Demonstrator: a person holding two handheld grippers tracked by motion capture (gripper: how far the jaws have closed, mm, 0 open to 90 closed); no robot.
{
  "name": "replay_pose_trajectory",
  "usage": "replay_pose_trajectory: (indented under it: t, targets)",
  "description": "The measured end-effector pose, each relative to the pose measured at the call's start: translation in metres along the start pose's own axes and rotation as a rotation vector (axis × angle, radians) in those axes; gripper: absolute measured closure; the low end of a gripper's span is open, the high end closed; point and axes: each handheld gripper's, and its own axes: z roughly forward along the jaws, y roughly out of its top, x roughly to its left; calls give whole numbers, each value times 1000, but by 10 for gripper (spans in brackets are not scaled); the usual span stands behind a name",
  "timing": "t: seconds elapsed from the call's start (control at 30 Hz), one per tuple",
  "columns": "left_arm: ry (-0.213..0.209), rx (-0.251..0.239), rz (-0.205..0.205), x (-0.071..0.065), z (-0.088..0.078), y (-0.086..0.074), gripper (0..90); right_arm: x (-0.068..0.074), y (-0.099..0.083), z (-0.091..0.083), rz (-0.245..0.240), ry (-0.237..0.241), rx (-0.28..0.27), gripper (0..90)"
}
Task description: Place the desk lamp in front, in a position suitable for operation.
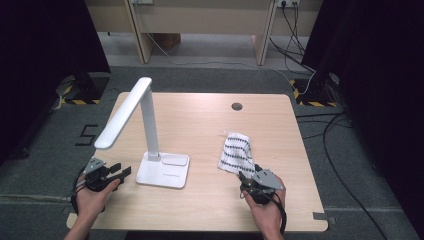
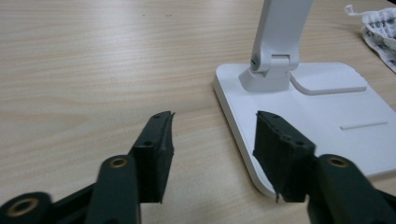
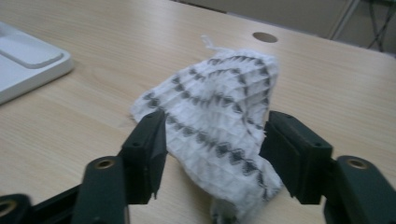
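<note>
The cloth [image 1: 236, 153] lies crumpled on the worktop [image 1: 210, 210] to the right of the lamp [image 1: 162, 170], its long axis running away from the person; the right claw [image 1: 248, 176] sits at its near end, jaws spread either side, not pinching; the left claw [image 1: 121, 171], spread and empty, waits left of the lamp, well apart from the cloth.

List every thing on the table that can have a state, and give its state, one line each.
Desk lamp: upright on its white base, head folded forward and down, no glow visible.
Cloth: crumpled in a heap on the table, near end between the right claw's jaws.
Left claw: open, nothing between its jaws, beside the lamp base.
Right claw: open around the cloth, not yet clamped.
</note>
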Motion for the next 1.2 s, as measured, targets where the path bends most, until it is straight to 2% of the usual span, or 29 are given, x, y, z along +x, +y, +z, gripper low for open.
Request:
replay_pose_trajectory:
  t: [0.13, 0.23, 0.33, 0.43, 0.5, 0.63, 0.8, 0.97, 1.2]
  targets:
    - [12, 53, 34, 3, 9, 8, 681, 3, 1, 6, 13, 64, 11, 547]
    - [24, 106, 52, 7, 20, 12, 758, 11, 7, 9, 12, 115, 35, 669]
    - [-7, 140, 57, 6, 30, 16, 871, 25, 15, 14, -18, 168, 62, 816]
    - [-23, 162, 85, 2, 37, 19, 896, 42, 25, 23, -38, 227, 97, 897]
    - [-43, 174, 89, -1, 40, 20, 897, 54, 30, 33, -43, 269, 122, 900]
    - [-52, 189, 107, -5, 43, 20, 897, 77, 37, 52, -63, 330, 168, 900]
    - [-68, 209, 118, -7, 45, 15, 897, 99, 45, 74, -71, 386, 205, 900]
    - [-69, 213, 104, -6, 46, 12, 897, 112, 45, 90, -85, 398, 239, 900]
    - [-98, 230, 129, -14, 44, 9, 897, 115, 42, 100, -80, 392, 271, 900]
